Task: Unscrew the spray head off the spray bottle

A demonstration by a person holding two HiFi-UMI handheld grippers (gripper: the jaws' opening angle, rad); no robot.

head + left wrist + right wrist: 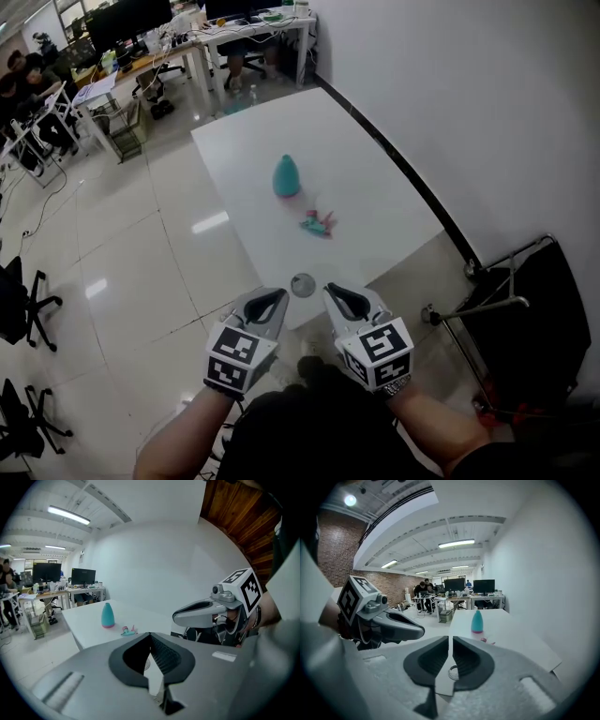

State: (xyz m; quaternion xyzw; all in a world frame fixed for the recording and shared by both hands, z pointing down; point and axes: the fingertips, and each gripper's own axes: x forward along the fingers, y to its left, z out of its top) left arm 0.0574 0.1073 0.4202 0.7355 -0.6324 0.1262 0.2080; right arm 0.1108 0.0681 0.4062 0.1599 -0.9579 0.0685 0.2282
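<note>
Bottle [286,176] stands upright mid-table [375,187], with the spray head [318,223] lying off it, just nearer the person. Both are well apart from the fingers. The left gripper [279,293] hangs off the table's near edge, clenched on nothing. Beside it, the right gripper [328,289] is opening to a thin slit, also empty. A small disc [302,284] sits between their tips.

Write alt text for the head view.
A teal cone-shaped bottle stands on a white table, with a teal and pink spray head lying detached beside it. At the table's near edge, two grey handheld grippers sit side by side, both empty: the left gripper shut, the right gripper opening its jaws.
</note>
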